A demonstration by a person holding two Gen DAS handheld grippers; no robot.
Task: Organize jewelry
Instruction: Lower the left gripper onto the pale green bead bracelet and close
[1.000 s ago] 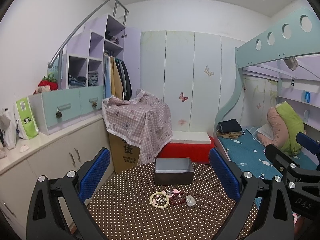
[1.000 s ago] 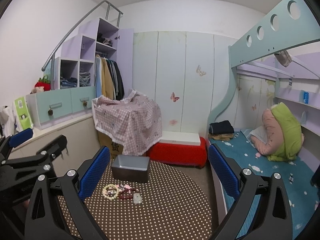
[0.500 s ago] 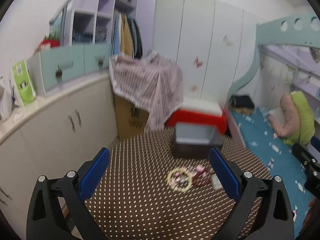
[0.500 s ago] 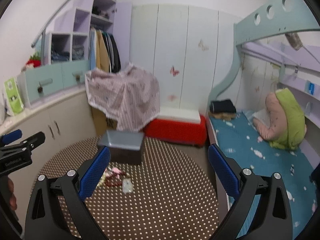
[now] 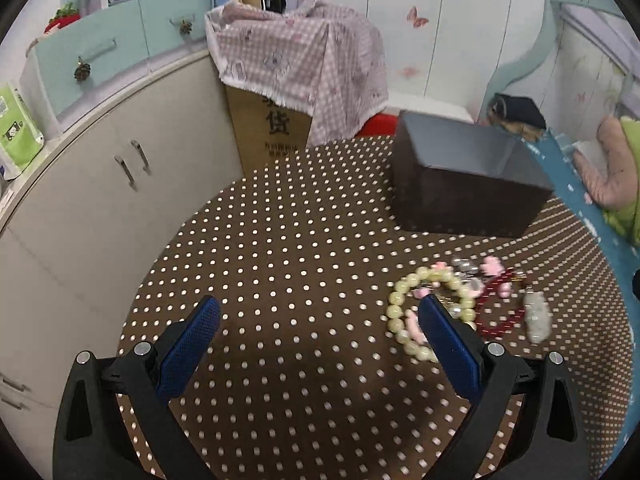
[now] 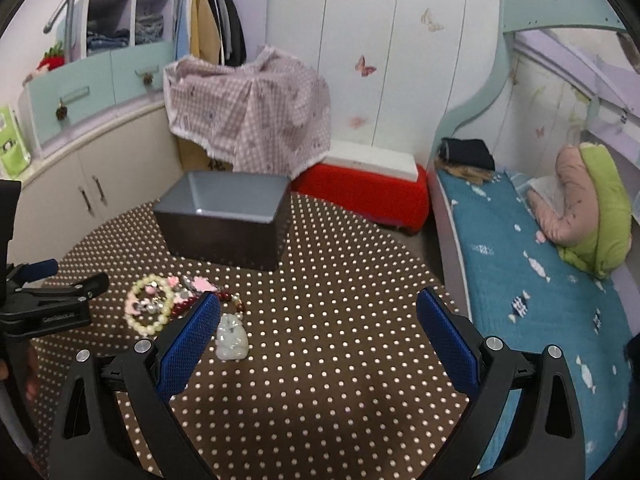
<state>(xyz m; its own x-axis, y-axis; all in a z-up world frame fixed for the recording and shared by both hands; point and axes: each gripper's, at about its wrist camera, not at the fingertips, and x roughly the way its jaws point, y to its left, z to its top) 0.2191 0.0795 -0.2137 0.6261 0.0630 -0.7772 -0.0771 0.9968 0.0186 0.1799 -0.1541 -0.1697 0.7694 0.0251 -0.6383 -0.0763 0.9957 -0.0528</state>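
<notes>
Both grippers, left gripper and right gripper, gape empty. Pale green bead bracelet on brown polka-dot table: likely light, floppy, slippery. Pinch across one side of the strand.

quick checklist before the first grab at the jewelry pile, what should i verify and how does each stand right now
1. Left gripper open and empty: ok.
2. Right gripper open and empty: ok.
3. Grey box upright, open top, behind the pile: ok.
4. Box interior free of items: cannot tell, only part of it shows.
5. Pale bead bracelet separate from the red bead bracelet: not ok, small charms lie tangled between them.
6. Jade pendant lying apart on the dotted tablecloth, easy first pick: ok.
</notes>
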